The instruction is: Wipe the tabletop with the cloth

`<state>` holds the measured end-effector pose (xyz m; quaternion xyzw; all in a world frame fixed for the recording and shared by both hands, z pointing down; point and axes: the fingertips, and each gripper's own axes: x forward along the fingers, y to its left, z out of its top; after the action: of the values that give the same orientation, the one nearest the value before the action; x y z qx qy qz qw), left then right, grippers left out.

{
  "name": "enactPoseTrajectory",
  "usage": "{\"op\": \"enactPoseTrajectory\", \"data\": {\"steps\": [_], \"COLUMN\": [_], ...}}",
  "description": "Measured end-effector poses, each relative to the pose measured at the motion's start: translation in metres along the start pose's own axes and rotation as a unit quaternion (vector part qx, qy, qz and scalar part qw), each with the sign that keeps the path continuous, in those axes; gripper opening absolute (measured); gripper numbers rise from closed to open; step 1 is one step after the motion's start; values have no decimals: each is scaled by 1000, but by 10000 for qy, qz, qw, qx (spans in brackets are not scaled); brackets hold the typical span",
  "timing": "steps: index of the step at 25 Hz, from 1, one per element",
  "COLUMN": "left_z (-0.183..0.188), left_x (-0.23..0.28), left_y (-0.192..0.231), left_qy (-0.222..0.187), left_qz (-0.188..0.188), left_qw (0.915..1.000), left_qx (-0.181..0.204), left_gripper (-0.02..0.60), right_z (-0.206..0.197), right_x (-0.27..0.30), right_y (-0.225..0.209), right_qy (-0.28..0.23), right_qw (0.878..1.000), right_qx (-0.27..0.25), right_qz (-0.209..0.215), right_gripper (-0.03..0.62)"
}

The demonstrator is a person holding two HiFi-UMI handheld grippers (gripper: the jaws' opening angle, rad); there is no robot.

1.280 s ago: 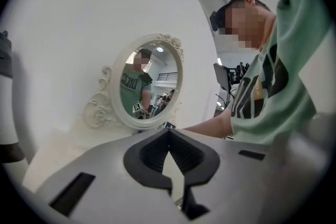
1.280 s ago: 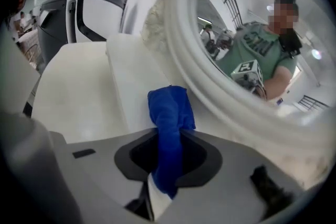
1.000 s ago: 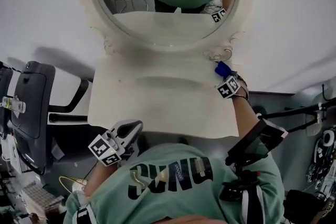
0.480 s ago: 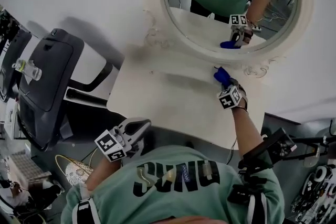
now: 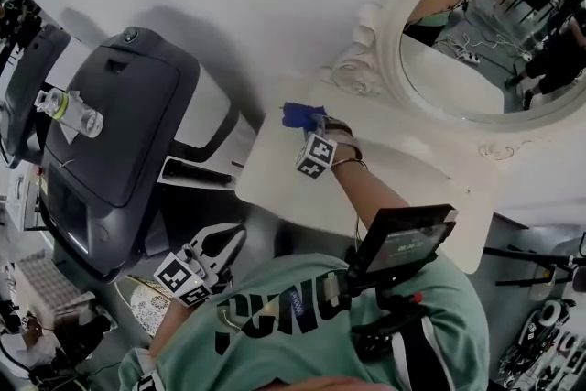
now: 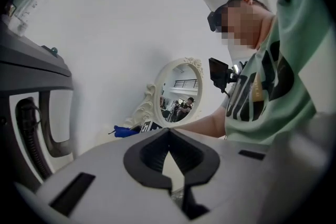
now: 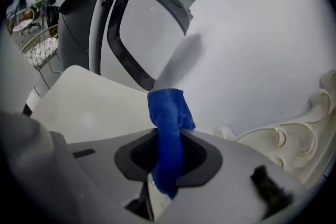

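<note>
Blue crumpled cloth [image 7: 169, 128], pinched between the jaws of the right gripper [image 5: 307, 127], at cream tabletop [image 5: 403, 171] far-left corner; left gripper [image 6: 169, 131] closed, empty.

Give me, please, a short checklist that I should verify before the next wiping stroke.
1. Cloth grip: ok. The right tool is shut on the blue cloth.
2. Cloth touching the tabletop: cannot tell; the contact is hidden.
3. Left tool out of the way: ok. It is shut, empty, and held off the table near the person's torso.
4. Room further toward the wall: not ok. The cloth is at the tabletop's far left corner, close to the wall.
5. Mirror frame: ok. It stands apart from the cloth, to its right.
</note>
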<state>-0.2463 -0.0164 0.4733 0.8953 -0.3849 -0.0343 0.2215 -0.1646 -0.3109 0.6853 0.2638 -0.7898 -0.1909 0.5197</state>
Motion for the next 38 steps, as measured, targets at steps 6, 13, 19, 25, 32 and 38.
{"op": "enactPoseTrajectory", "data": {"steps": [6, 13, 19, 25, 32, 38], "left_z": [-9, -26, -51, -67, -61, -55], "left_x": [22, 147, 252, 300, 288, 246], "left_y": [-4, -117, -238, -307, -299, -243], "left_qy": [131, 437, 610, 800, 684, 501], "left_qz": [-173, -966, -1698, -1978, -1590, -1214], "left_qw": [9997, 9942, 9833, 9762, 9842, 9911], "left_qx": [-73, 187, 228, 388, 386, 216], "left_gripper": [9, 9, 9, 9, 9, 9], "right_z": [-41, -258, -500, -651, -672, -500], "right_x": [-15, -108, -233, -299, -316, -284], "right_y": [-2, -28, -30, -22, -26, -9], "right_qy": [67, 636, 1494, 2163, 2186, 771], "right_qw": [9999, 9914, 9744, 9438, 9349, 9718], "right_qx": [-19, 1127, 1591, 2406, 2690, 2209], "right_qz": [-110, -192, -538, -670, -761, -275], "right_gripper": [83, 83, 83, 83, 83, 83]}}
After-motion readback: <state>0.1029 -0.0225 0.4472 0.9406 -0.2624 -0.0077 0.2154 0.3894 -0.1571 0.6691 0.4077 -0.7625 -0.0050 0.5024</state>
